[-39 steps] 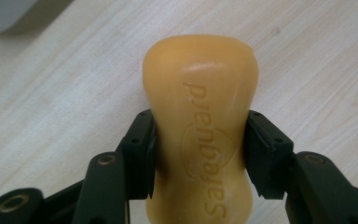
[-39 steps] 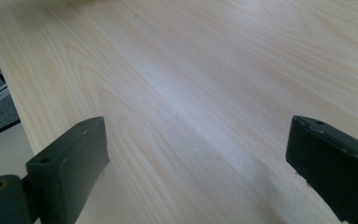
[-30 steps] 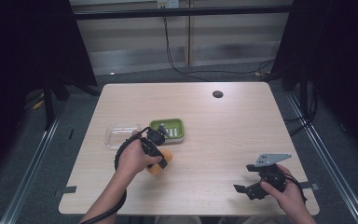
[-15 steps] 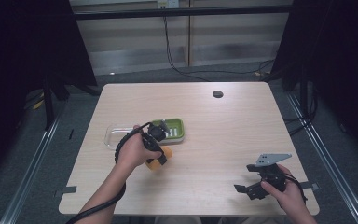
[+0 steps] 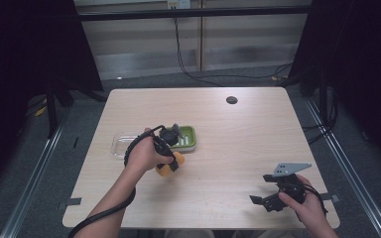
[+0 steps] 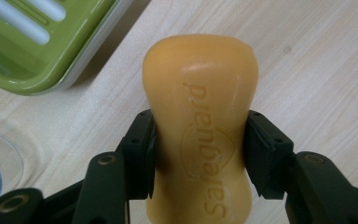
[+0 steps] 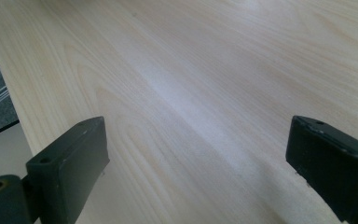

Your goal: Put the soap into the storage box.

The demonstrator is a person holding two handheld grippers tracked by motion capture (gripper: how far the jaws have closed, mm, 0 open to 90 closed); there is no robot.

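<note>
At the left of the high view a clear tray [image 5: 121, 145] lies on the bench [image 5: 228, 139], and just right of it, touching or nearly so, sits the green soap dish [image 5: 187, 138] with its pale ribs. Just below the dish, left of centre in the frame, your left gripper [image 5: 171, 161] is clenched on the orange soap bar [image 5: 164, 170]; whether the bar rests on the bench or is lifted clear, you cannot tell from these views. In the left gripper view the bar [image 6: 200, 126] fills the middle, its waisted sides pressed between the two black jaws, embossed lettering facing up, and the corner of the dish [image 6: 37, 42] lies in the upper left, close by. You hold the bar at its narrow waist, which is likely the best place: the flared ends stop it sliding out along its length. Expect it to be light and stiff but waxy and slick, and soft enough on the surface to dent, so squeeze firmly and no harder. At the lower right of the high view, well apart from all this, your right gripper [image 5: 274, 198] is released over bare wood, its jaws standing wide apart in its own view [image 7: 200, 186] with nothing between them.
</note>
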